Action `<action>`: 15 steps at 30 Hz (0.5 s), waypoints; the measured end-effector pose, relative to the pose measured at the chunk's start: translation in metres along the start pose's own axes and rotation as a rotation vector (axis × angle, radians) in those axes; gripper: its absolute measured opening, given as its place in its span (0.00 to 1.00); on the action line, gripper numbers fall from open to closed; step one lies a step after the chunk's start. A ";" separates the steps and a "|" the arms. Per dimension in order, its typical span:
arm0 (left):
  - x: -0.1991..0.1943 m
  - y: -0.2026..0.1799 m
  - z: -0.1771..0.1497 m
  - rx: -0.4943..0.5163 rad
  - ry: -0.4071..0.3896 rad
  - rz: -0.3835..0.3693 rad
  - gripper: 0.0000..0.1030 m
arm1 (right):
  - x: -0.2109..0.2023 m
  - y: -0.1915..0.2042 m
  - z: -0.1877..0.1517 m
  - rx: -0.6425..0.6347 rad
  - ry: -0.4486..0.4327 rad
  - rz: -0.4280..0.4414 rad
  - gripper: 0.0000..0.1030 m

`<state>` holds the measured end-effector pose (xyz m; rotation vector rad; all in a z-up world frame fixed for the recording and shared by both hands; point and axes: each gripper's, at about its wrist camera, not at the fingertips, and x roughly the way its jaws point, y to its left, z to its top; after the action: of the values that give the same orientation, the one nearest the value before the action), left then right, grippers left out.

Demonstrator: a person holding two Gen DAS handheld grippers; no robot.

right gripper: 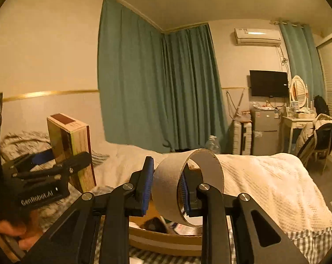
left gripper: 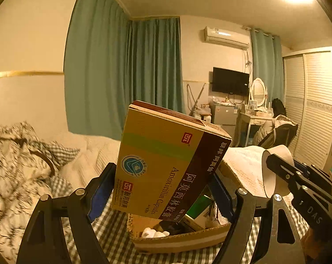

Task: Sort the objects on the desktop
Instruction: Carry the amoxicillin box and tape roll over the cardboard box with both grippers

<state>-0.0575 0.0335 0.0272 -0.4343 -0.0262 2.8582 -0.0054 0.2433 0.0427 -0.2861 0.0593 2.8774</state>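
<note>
Gripping medicine box (left gripper: 166, 160), seemingly tape roll (right gripper: 188, 184)

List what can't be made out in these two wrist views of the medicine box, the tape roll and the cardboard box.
- Cardboard box contents: left wrist view, mostly covered by the medicine box in the left tongs.
- Same contents: right wrist view, hidden behind the tape roll and right tongs.
- Bedding at left: left wrist view, blurred.
- Dresser items: both views, too small.
- Holding hand: right wrist view, cut by the edge.
</note>
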 end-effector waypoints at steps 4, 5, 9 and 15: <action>0.026 0.007 -0.007 -0.008 0.038 -0.017 0.80 | 0.017 -0.005 -0.001 -0.016 0.015 -0.003 0.22; 0.030 0.009 -0.009 -0.006 0.037 -0.016 0.80 | 0.023 -0.003 0.001 -0.049 0.022 -0.011 0.22; 0.050 0.025 -0.016 -0.050 0.055 -0.017 0.80 | 0.038 -0.005 0.001 -0.047 0.048 0.008 0.22; 0.077 0.033 -0.012 -0.069 0.095 -0.059 0.80 | 0.063 -0.002 -0.003 -0.065 0.078 0.010 0.22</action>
<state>-0.1328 0.0204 -0.0087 -0.5729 -0.1187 2.7824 -0.0641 0.2603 0.0270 -0.4115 -0.0185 2.8811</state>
